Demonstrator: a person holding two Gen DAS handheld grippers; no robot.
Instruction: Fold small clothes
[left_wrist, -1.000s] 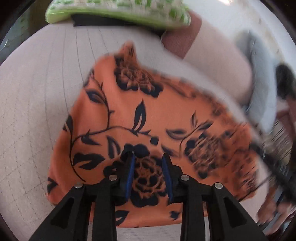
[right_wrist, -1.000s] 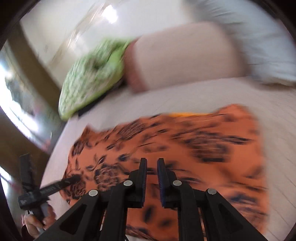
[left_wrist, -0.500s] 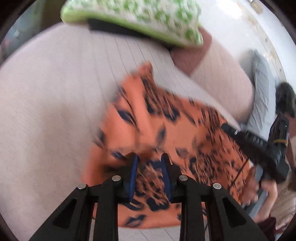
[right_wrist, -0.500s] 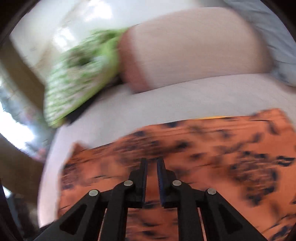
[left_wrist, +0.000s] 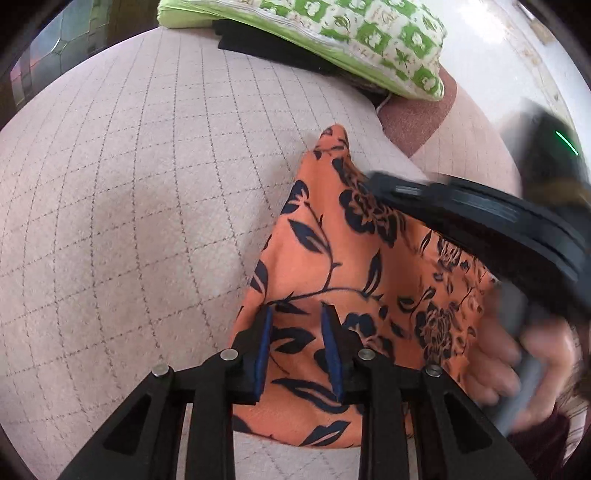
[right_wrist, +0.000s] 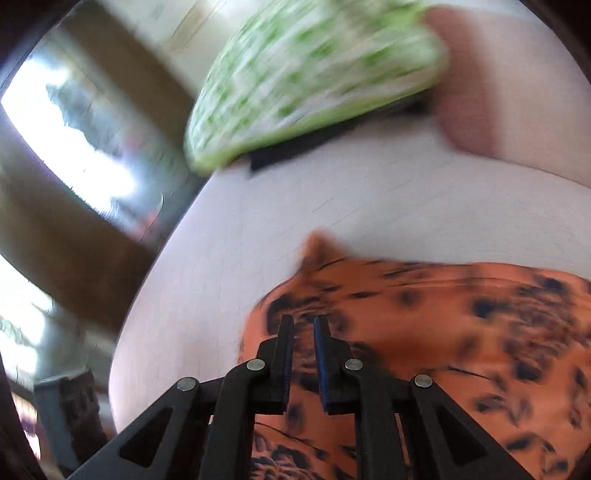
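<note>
Now the orange cloth with a dark navy floral print (left_wrist: 347, 280) lies on the pale grid-stitched bed cover (left_wrist: 129, 206). Its far corner points toward the green-and-white patterned pillow (left_wrist: 332, 40). Over the cloth's near edge, the left claw (left_wrist: 297, 345) stands released, gripping nothing. Reaching across the cloth, the right claw (right_wrist: 303, 354) shows a narrow gap between its blue pads; nothing is clamped.
</note>
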